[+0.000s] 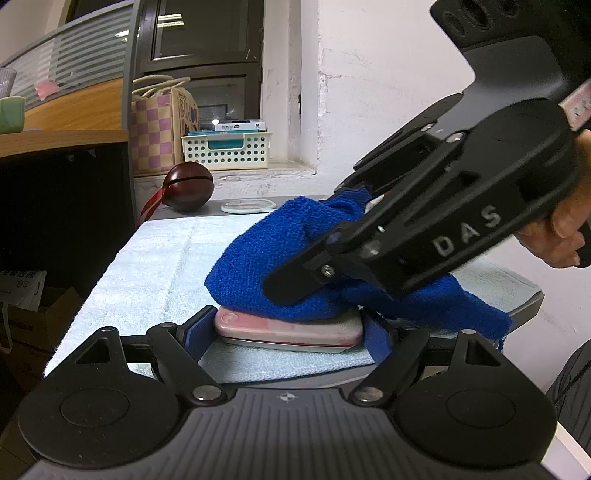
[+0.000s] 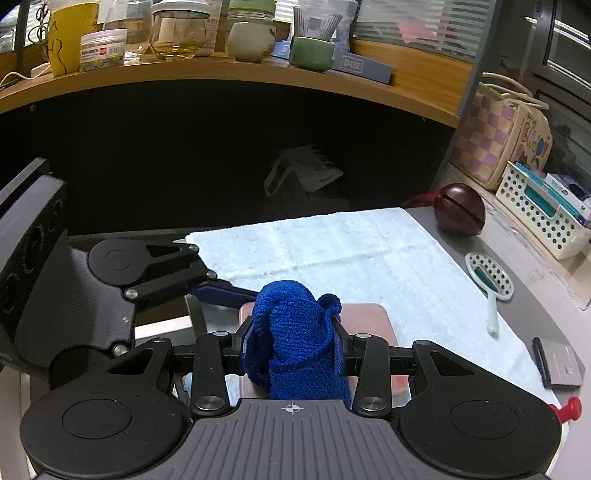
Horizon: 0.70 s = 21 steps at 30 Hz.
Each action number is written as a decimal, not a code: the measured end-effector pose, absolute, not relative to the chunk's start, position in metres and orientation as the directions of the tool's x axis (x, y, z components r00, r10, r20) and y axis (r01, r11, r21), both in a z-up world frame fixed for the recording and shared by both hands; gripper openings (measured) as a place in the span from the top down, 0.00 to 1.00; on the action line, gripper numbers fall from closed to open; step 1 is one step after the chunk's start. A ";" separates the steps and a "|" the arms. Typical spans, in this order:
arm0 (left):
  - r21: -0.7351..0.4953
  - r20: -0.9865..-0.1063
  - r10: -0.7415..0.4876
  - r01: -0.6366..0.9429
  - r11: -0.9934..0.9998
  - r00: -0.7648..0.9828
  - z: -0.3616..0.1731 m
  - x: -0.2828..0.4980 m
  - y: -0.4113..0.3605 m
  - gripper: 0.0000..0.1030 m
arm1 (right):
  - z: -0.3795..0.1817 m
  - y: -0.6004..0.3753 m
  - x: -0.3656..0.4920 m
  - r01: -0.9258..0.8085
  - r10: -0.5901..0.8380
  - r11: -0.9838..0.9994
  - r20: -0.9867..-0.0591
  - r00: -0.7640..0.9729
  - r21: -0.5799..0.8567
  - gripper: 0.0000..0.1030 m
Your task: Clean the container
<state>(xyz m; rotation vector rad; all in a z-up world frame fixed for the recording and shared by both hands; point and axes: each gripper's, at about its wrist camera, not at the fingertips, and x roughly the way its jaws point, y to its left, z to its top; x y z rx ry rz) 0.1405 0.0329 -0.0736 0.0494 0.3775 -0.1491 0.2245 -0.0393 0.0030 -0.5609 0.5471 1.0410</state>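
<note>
A flat pink container [image 1: 288, 328] with rounded corners lies on a pale towel [image 1: 155, 266]. My left gripper [image 1: 286, 328] is shut on the container, its blue pads against the two ends. My right gripper [image 2: 293, 343] is shut on a bunched blue cloth [image 2: 295, 332] and presses it down on the container's top [image 2: 369, 321]. In the left wrist view the blue cloth [image 1: 266, 266] covers most of the lid under the right gripper's fingers [image 1: 291, 286].
A dark red ball-shaped object [image 2: 460, 208], a small round hand mirror [image 2: 489, 278] and a grey flat case [image 2: 561, 363] lie to the right. A white perforated basket [image 2: 543, 218] and a checkered bag [image 2: 495, 147] stand by the wall. A shelf with cups [image 2: 177, 33] runs behind.
</note>
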 end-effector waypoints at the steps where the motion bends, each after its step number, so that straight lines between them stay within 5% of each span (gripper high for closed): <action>1: 0.020 -0.370 -0.136 0.154 0.988 0.919 -0.074 0.140 0.033 0.16 | 0.003 -0.039 0.227 -0.902 0.637 0.398 -0.658 0.401 -0.165 0.59; 21: 0.021 -0.359 -0.132 0.149 0.989 0.924 -0.075 0.140 0.030 0.17 | 0.002 -0.042 0.270 -0.848 0.609 0.512 -0.637 0.472 -0.139 0.59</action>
